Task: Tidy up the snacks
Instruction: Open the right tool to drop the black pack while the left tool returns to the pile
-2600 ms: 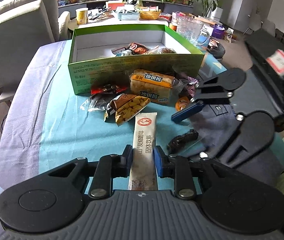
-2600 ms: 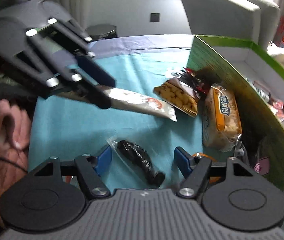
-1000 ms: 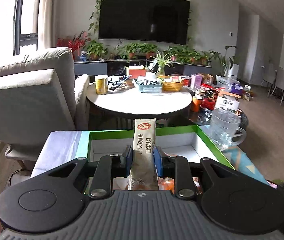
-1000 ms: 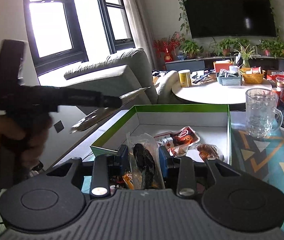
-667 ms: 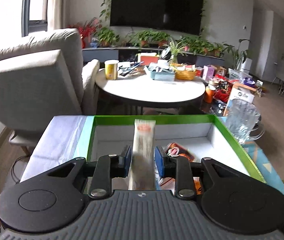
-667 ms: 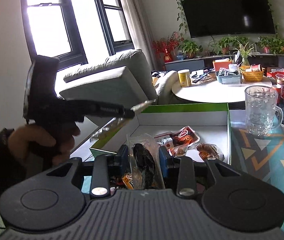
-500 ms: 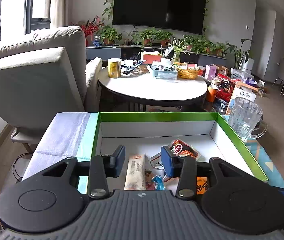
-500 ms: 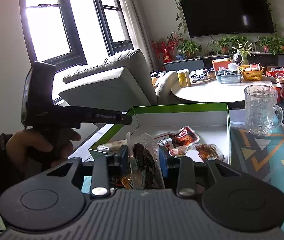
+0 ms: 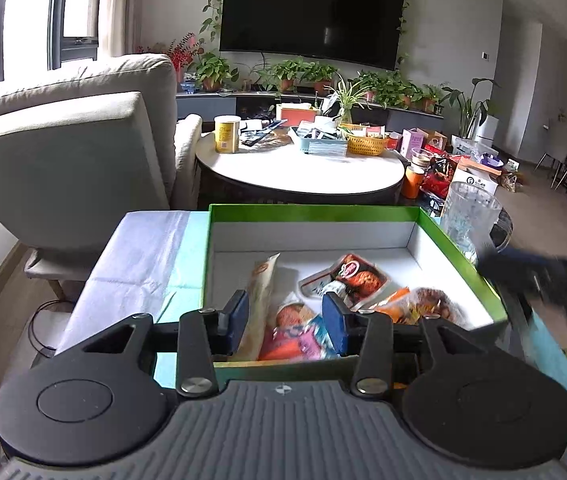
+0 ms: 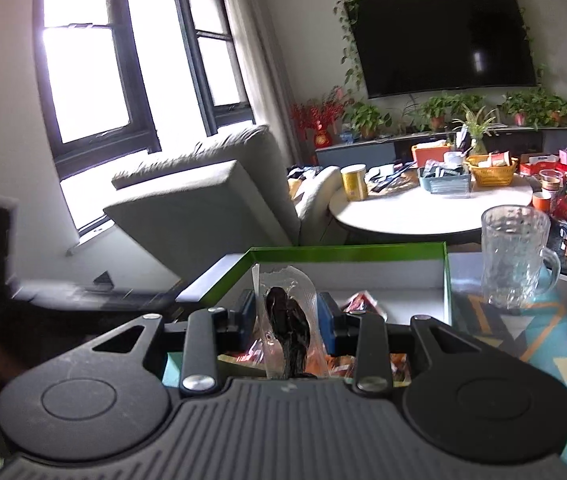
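Blue pads on the left gripper [image 9: 286, 317] stand apart with nothing pressed between them; the jaws have just been opening. Below and beyond them the long beige sachet [image 9: 261, 293] lies inside the green box [image 9: 459, 252], along its left wall, its near end showing just beside the left pad [image 9: 238, 315] (whether it touches the pad cannot be told). To its right on the white floor of the box lie a red-labelled packet [image 9: 349, 276] and several blurred orange and pink wrappers [image 9: 295, 340].

The right gripper [image 10: 286, 318] is clamped on a clear packet [image 10: 287, 320] holding a dark, wrinkled snack, which stands upright between the blue pads above the near edge of the box [image 10: 347, 250]. A glass mug [image 10: 515, 254] stands on the patterned cloth [image 10: 555, 332] just right of the box. Farther off are a grey armchair [image 10: 211, 208] on the left, a round white table [image 10: 423, 212] crowded with small things, and a dark television [image 10: 439, 36] on the far wall.
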